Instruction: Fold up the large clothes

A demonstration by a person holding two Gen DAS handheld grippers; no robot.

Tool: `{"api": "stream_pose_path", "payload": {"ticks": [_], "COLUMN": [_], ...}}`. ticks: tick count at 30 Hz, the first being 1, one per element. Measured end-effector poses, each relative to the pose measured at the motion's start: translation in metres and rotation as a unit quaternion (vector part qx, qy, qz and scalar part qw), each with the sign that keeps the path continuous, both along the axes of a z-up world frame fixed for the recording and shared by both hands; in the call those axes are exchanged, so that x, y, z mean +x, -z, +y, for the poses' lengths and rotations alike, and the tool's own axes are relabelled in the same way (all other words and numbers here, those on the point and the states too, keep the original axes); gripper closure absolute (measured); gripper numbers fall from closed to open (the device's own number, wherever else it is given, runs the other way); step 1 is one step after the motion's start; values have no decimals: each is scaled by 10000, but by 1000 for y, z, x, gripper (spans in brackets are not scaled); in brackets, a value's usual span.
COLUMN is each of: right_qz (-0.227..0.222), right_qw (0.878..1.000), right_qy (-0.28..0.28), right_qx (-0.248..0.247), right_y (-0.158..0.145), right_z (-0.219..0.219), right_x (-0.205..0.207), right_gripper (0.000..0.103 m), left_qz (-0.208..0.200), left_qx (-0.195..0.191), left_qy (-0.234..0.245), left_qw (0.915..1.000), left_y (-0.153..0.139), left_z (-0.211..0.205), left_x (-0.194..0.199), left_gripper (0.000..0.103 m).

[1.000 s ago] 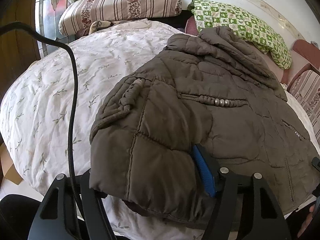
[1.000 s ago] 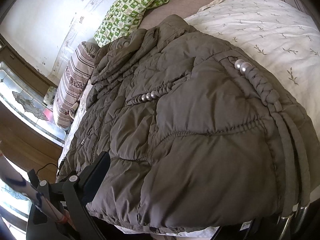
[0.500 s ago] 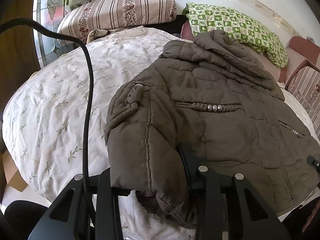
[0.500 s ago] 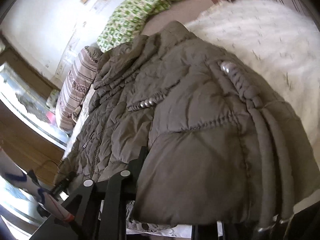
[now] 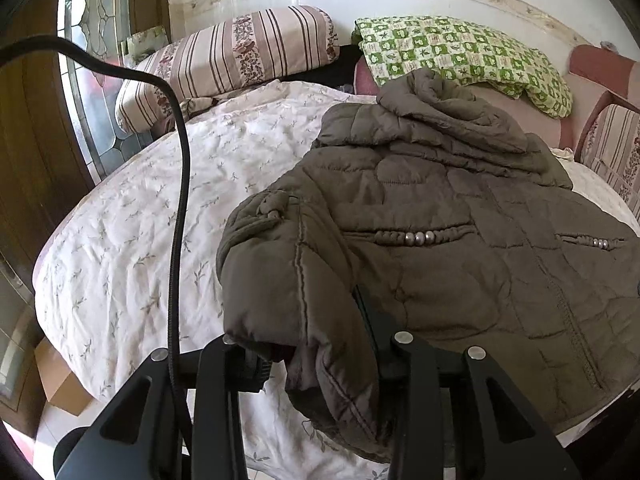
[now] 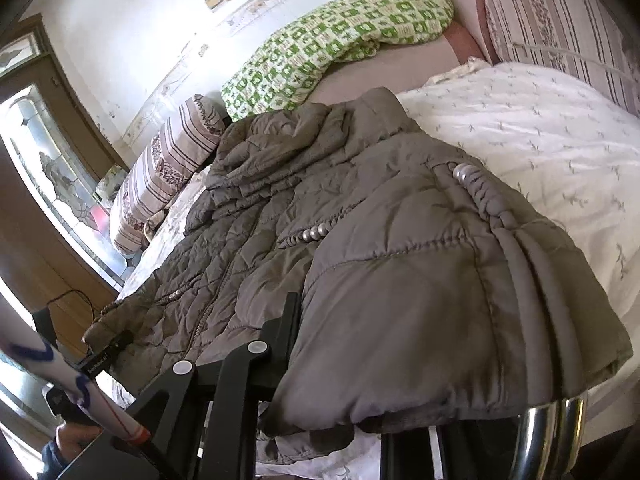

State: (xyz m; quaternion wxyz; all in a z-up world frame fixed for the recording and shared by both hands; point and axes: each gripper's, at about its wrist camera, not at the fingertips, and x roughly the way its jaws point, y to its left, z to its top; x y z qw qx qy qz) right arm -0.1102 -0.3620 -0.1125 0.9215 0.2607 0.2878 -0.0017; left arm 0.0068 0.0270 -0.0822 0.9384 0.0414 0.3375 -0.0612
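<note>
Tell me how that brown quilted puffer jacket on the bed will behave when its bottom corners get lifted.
The brown quilted puffer jacket will probably drape and sag between the left tool and right tool, since its padding already bunches where they pinch it. It looks bulky yet fairly light. Its smooth shell may slip.

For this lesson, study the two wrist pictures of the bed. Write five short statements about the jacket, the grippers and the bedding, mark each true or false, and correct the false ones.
1. The jacket is bright red. False: it is brown-grey.
2. The left gripper has the jacket's hem between its jaws. True.
3. The jacket lies on a bare wooden floor. False: it lies on a white quilt on a bed.
4. A green checked pillow lies beyond the jacket. True.
5. The right gripper holds nothing. False: it is closing on the jacket's hem, with the fabric between its jaws.
</note>
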Motion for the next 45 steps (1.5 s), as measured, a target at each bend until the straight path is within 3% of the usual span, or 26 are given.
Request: {"api": "stream_pose_path", "payload": {"ticks": [21,45], "right_qz": [-430,-433], "right_qw": [9986,9985], "right_qy": [1,-5], "right_qx": [-315,-329], "right_y": [-25,-30], "right_z": [4,3], "right_x": [-14,-11], "right_gripper": [85,85], "left_qz": [-263,-295], "left_qx": [28,-5], "left_qy": [44,24], "left_qw": [9996,9996], "left_y": [-21,-25], "left_z": [-2,2], "left_x": [-15,-15], "left_gripper": [69,69]}}
